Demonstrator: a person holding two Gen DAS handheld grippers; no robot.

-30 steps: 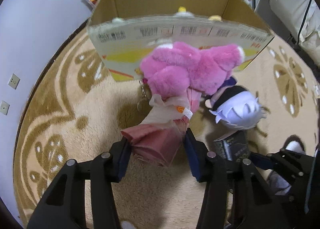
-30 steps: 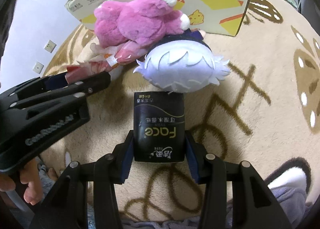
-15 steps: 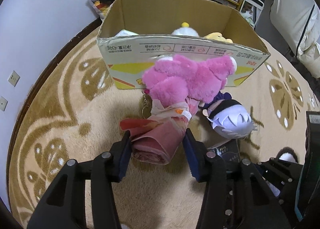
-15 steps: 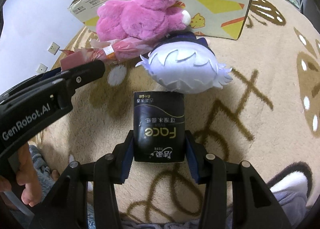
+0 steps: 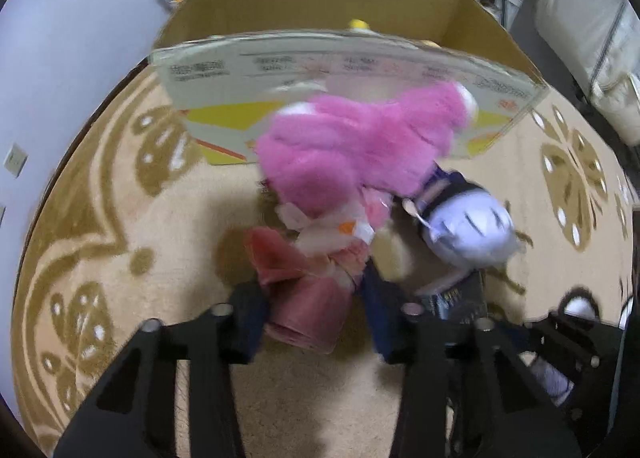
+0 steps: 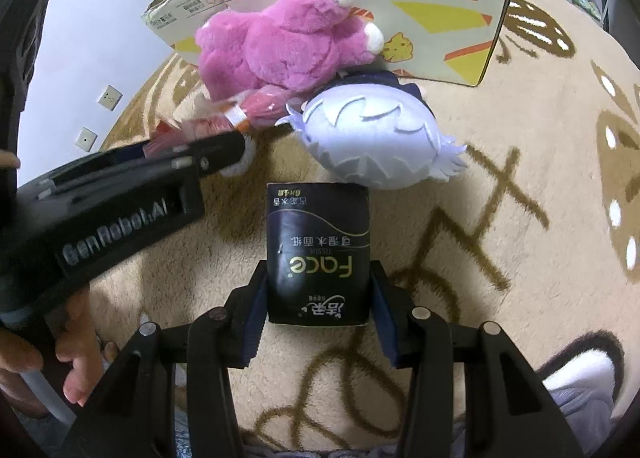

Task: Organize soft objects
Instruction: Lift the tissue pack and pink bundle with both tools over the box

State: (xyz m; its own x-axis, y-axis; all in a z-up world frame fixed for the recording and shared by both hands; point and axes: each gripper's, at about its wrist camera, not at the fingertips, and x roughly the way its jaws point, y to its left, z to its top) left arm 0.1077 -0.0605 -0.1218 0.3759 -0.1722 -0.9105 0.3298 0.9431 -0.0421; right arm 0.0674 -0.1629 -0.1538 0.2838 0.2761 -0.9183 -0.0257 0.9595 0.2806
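Both hand-held grippers are black, angular frames with silver screws and dark blue pads (image 6: 256, 310); the left hand-held gripper (image 6: 192, 162) bears pale "GenRobot.AI" lettering.

pink plush bear (image 6: 280, 46) lies on its side, white paws toward the cardboard box (image 6: 440, 14), ahead of the left gripper (image 5: 312, 322). its pink wrapped bundle (image 5: 308, 306) trails back into that gripper, pinched between the pads; jaws have just been closing on it. white-haired plush doll (image 6: 376, 138) lies face down, touching the bear, just ahead of the right gripper (image 6: 318, 310). black face-tissue pack (image 6: 318, 254) lies flat, its near end clamped in the right gripper, its far end just short of the doll.
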